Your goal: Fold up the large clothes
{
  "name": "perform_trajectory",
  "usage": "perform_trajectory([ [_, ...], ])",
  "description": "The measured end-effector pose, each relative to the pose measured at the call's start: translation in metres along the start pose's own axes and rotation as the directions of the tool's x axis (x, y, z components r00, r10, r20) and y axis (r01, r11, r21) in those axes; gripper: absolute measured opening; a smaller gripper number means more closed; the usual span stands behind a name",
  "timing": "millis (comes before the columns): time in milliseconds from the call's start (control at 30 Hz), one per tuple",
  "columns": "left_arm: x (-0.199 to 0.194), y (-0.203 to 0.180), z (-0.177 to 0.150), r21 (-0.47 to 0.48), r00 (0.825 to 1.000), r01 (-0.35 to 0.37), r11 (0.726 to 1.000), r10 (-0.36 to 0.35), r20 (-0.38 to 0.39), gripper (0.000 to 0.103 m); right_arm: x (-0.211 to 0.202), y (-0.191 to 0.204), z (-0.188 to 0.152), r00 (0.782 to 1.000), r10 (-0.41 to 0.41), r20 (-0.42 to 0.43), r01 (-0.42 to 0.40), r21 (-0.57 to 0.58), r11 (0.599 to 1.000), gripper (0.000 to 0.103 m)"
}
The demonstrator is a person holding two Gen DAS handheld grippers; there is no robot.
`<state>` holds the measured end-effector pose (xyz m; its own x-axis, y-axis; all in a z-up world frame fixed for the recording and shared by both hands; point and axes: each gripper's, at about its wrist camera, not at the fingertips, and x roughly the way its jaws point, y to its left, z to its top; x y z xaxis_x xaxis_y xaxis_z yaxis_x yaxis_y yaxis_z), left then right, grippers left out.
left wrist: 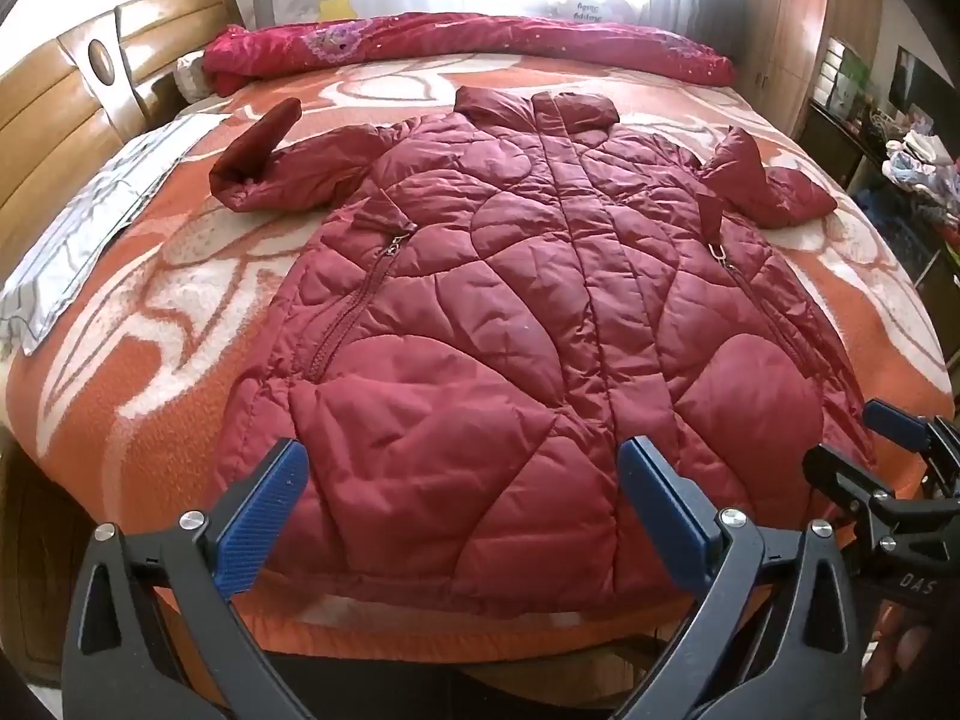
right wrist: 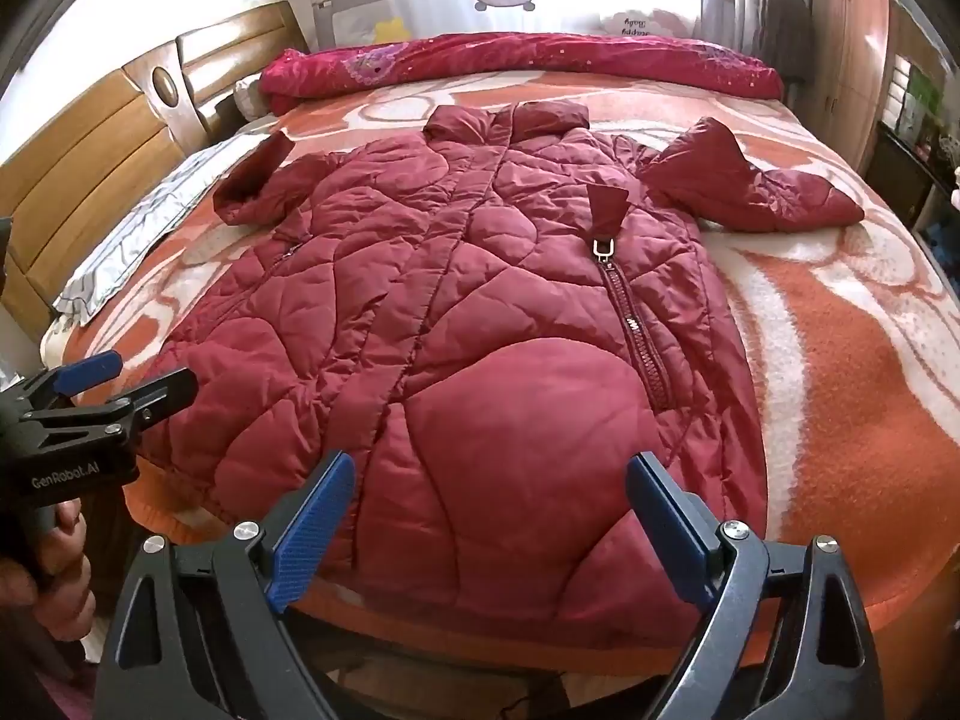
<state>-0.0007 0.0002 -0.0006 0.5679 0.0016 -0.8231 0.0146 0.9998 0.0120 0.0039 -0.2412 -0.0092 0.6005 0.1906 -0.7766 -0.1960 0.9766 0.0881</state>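
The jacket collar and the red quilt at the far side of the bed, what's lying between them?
Nothing but bare orange-and-white blanket between the collar and the quilt; both views show it.

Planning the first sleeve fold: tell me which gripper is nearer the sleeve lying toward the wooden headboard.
Left. The left gripper hovers open over the jacket's hem on the side of that sleeve; the right gripper, also open, is over the hem's other half, farther away.
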Motion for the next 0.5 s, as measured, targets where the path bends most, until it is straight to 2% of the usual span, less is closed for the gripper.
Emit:
perform_trajectory([
  [500,0.007,-0.0039,-0.0025,0.0,1.0,0.001,1.0,-0.001,-0.001,0.103,0.001,-0.0048,-0.0021,1.0,-0.002,-0.004,0.002,0.001,1.0,0.093],
])
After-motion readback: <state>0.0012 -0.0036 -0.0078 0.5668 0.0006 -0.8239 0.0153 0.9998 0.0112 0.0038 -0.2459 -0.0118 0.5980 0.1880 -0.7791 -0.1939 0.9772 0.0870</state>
